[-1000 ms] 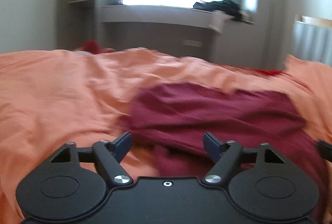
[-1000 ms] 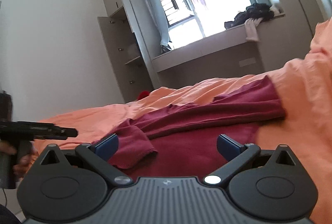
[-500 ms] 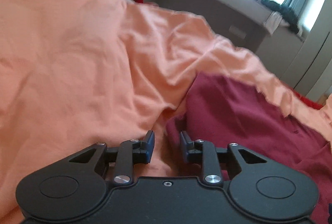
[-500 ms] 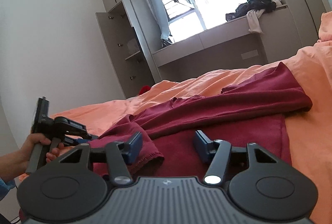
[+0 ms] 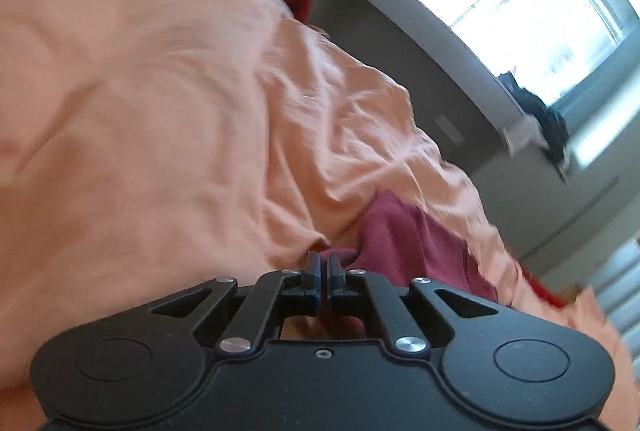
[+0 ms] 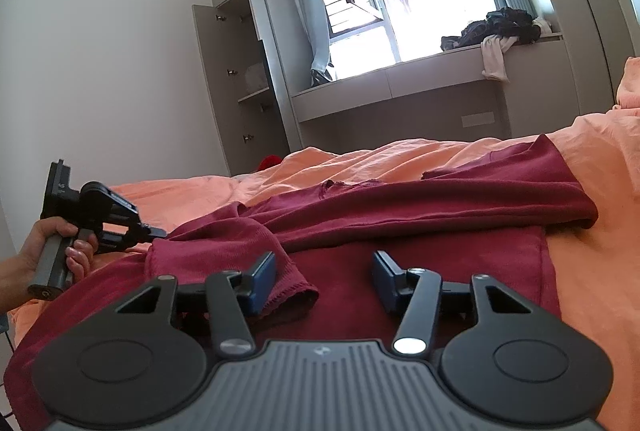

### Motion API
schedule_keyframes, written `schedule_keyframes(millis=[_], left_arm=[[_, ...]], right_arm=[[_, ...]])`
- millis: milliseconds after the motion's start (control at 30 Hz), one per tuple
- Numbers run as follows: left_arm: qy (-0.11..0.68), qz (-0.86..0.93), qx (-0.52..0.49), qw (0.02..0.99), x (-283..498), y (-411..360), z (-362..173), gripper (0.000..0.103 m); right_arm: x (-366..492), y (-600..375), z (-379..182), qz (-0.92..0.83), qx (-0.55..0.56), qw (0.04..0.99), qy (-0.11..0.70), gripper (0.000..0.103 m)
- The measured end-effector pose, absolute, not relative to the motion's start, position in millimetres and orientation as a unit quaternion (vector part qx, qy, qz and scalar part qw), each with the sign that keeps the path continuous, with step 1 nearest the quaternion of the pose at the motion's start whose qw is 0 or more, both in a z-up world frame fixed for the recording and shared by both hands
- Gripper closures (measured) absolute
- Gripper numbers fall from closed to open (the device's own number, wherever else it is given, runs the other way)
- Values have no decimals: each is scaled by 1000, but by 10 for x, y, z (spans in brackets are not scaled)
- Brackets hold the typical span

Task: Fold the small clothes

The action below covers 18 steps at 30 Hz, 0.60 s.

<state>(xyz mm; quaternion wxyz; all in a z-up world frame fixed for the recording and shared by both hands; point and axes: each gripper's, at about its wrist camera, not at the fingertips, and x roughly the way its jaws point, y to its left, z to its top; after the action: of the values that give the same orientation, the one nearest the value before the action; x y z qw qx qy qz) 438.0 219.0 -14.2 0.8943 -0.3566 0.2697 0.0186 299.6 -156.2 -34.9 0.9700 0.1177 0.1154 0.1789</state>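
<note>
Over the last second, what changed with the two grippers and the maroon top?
The left gripper closed from wide open onto the maroon top at its left edge. The right gripper narrowed but remains open over the cuff. The top stays spread on the orange bedding.

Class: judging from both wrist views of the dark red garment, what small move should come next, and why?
Probably close the right hand-held gripper on the sleeve cuff beside its left finger: it is open, while the left hand-held gripper already pinches the red garment edge.
</note>
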Motion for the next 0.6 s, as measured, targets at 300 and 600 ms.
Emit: schedule_keyframes(millis=[300,600], left_arm=[[271,23,-319,908,4387,2135,-113,99],[252,29,-192,948,4401,1804,44,51]], right_arm=[[3010,-1563,-359,179,115,970,115,46],[2982,-1584,-400,178,116,971,110,44]])
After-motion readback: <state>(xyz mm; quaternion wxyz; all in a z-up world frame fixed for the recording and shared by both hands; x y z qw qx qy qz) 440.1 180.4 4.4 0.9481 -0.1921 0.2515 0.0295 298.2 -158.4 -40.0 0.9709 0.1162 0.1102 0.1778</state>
